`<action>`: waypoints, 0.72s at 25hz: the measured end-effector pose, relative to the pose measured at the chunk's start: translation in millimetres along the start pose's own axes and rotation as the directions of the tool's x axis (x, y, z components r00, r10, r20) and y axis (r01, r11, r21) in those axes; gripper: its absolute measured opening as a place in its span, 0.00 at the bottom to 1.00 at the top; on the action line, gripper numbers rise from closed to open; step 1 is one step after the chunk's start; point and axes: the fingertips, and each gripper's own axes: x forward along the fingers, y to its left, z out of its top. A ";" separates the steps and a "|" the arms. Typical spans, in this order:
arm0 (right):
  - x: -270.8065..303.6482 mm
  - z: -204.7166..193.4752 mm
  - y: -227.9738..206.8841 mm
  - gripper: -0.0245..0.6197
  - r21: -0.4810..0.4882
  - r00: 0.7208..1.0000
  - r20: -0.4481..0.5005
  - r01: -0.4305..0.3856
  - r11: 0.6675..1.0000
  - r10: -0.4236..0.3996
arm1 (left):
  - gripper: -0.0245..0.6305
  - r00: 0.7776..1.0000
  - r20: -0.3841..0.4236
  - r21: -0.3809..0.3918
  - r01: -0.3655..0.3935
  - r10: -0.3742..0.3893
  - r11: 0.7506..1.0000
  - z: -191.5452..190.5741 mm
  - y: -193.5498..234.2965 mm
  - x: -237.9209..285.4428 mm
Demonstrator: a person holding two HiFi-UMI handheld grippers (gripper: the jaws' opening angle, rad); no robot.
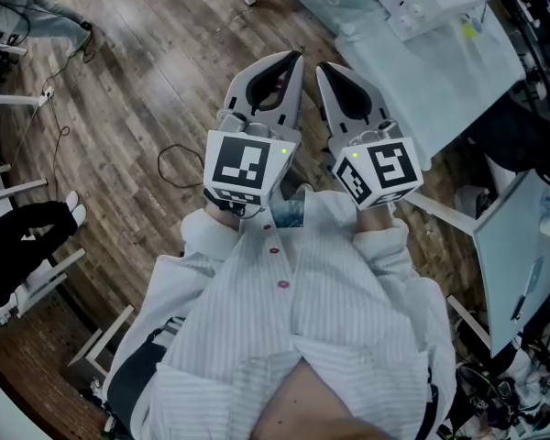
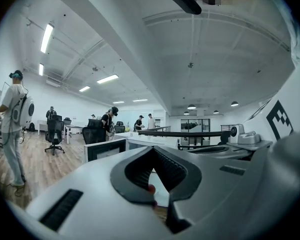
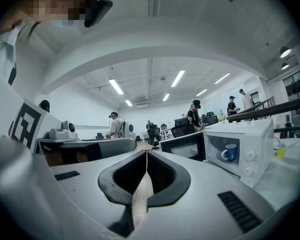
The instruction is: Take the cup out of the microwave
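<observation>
- Head view: the person (image 1: 293, 337) in a pale striped shirt holds both grippers out in front, side by side and close together, above a wooden floor (image 1: 137, 90).
- The left gripper (image 1: 297, 58) and the right gripper (image 1: 323, 66) both point away from the body, each with its marker cube nearest the chest.
- A white-covered table (image 1: 440, 81) stands just beyond and to the right of the right gripper.
- The microwave and the cup are not in this view.
- Left gripper view: the jaws meet at their tips with nothing between them, and only the hollow behind the pads stays clear.
- Beyond them lies an open office with desks, chairs and several standing people.
- Right gripper view: the jaws are pressed together along one thin seam and hold nothing.
- The white microwave (image 3: 250, 149) sits on a table ahead and to the right, well apart from the jaws.
- The dark panel (image 3: 182, 145) on its left looks like its door swung open, though the wide-angle bend makes this uncertain.
- The blue cup (image 3: 230, 153) stands upright inside the microwave's cavity, handle to the left.
</observation>
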 end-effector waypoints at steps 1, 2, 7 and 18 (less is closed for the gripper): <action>11.4 1.9 -0.7 0.09 -0.003 1.000 0.001 0.005 1.000 -0.005 | 0.05 1.000 0.000 0.001 0.005 -0.005 1.000 0.9 10.4 4.4; 22.8 4.0 -1.1 0.09 -0.005 1.000 0.003 0.010 1.000 -0.010 | 0.05 1.000 0.001 0.001 0.010 -0.010 1.000 1.9 21.0 8.8; 75.4 12.2 0.8 0.09 -0.011 1.000 0.008 0.025 1.000 -0.025 | 0.05 0.999 0.005 0.006 0.035 -0.035 0.999 5.5 69.4 26.9; 154.8 9.9 -6.0 0.09 0.015 0.996 0.016 0.087 0.996 -0.087 | 0.05 0.995 -0.004 0.015 0.099 -0.099 0.995 -2.4 143.3 54.8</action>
